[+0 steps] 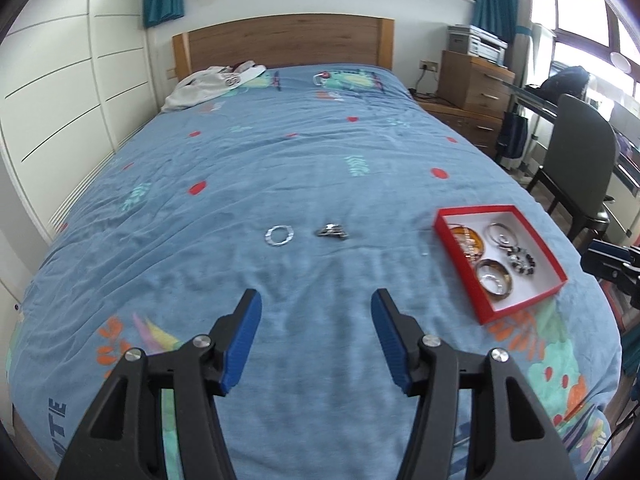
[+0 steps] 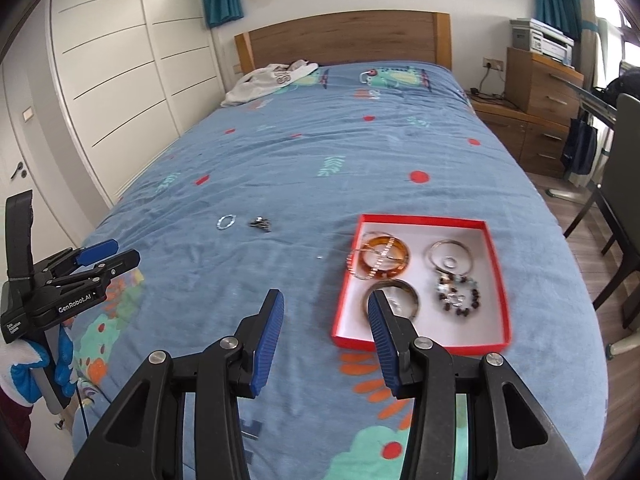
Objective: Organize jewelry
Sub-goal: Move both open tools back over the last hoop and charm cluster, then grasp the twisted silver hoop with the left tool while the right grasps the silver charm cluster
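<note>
Across nearly the whole frame in both views lies the bed's blue patterned bedspread [image 1: 280,168], with the wooden headboard [image 1: 280,42] at the top centre and a white garment [image 1: 208,82] crumpled at the upper left. At the right of my left wrist view, and at the lower right centre of my right wrist view, sits the red jewelry box [image 2: 496,264] with its white floor. Inside it I see an amber bangle [image 2: 382,260] at the upper left, thin silver bangles [image 2: 450,258] at the upper right, a metal bangle [image 2: 394,300] at the lower left and a dark beaded bracelet [image 2: 458,294] at the lower right. Near the middle of the left wrist view two pieces lie loose on the bedspread, well apart from the box: a silvery ring-shaped bracelet [image 1: 279,236] and, just to its right, a small dark metal cluster [image 1: 332,232] too small to name. My left tongs [image 1: 316,340] hang above the cloth with blue pads apart, holding nothing. My right tongs [image 2: 326,340] are likewise spread and bare, the right pad overlapping the box's near edge in the frame.
</note>
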Available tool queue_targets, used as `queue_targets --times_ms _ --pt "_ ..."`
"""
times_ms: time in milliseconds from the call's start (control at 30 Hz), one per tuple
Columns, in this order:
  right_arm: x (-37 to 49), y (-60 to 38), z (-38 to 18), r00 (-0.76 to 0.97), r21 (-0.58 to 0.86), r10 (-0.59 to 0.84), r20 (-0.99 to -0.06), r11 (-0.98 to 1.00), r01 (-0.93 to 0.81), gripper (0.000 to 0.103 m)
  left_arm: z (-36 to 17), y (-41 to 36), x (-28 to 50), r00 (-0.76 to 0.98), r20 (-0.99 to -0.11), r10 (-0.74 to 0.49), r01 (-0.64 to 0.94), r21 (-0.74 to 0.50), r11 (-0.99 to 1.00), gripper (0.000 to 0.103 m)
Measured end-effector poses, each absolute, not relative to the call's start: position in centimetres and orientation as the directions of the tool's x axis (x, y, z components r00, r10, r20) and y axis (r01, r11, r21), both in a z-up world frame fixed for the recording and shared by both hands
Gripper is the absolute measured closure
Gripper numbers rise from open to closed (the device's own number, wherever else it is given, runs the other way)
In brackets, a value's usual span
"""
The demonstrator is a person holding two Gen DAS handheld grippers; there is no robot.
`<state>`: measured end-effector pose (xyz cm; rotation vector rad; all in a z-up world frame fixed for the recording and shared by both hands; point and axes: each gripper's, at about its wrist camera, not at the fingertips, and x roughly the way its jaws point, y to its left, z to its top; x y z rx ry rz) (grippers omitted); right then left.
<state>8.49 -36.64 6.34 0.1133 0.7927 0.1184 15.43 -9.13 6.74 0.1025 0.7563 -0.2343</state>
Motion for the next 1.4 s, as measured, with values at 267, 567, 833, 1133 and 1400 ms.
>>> queue_targets --times_ms 267,567,833,1133,1400 --pt "12.0 -33.5 4.7 0.669 0.162 0.199 -0.716 0.980 -0.118 0.058 3.6 -4.2 19.0 0.680 -0.721 -0.138 0.170 -0.028 0.985 0.041" --pt "18.9 -30.5 0.5 0.602 0.185 0.253 -0.757 0.967 -0.174 0.058 -1.3 -3.1 25.3 0.622 -0.766 -0.162 0.173 -0.067 0.983 0.041" --pt "25.5 -27.6 -3.9 0.531 0.195 0.296 -0.794 0.951 -0.239 0.057 -5.3 -5.1 31.3 0.573 -0.793 -0.205 0.233 -0.083 0.969 0.041" --pt "31.1 -25.8 -7.6 0.470 0.169 0.305 -0.828 0.936 -0.309 0.058 -8.2 -7.4 37.0 0.548 -0.806 -0.226 0.289 -0.071 0.955 0.041" --pt "34.5 -24.8 -9.5 0.443 0.152 0.305 -0.843 0.925 -0.348 0.057 -8.9 -6.8 40.4 0.552 -0.790 -0.265 0.294 -0.112 0.949 0.042"
